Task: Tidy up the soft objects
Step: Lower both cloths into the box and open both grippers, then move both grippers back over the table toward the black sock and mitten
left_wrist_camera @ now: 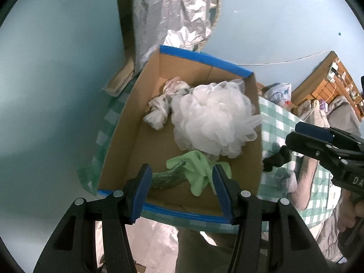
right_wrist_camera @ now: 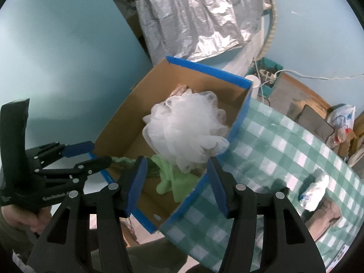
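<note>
A cardboard box with blue-taped rims (left_wrist_camera: 127, 122) (right_wrist_camera: 118, 125) stands on a green checked tablecloth (left_wrist_camera: 279, 116) (right_wrist_camera: 273, 145). Inside lie a white mesh bath puff (left_wrist_camera: 213, 120) (right_wrist_camera: 184, 127), a light green cloth (left_wrist_camera: 198, 170) (right_wrist_camera: 173, 182), a dark green item (left_wrist_camera: 168, 177) and a crumpled white bag (left_wrist_camera: 157, 111). My left gripper (left_wrist_camera: 182, 191) is open and empty above the box's near rim; it also shows in the right wrist view (right_wrist_camera: 91, 154). My right gripper (right_wrist_camera: 175, 182) is open and empty above the box's right corner; it also shows in the left wrist view (left_wrist_camera: 293, 134).
On the cloth right of the box lie a black soft item (left_wrist_camera: 275, 159) and a white crumpled item (right_wrist_camera: 316, 193). A silver foil curtain (right_wrist_camera: 200, 18) hangs behind. A plastic bag (right_wrist_camera: 343, 116) and wooden shelves (left_wrist_camera: 329, 79) are at the far right.
</note>
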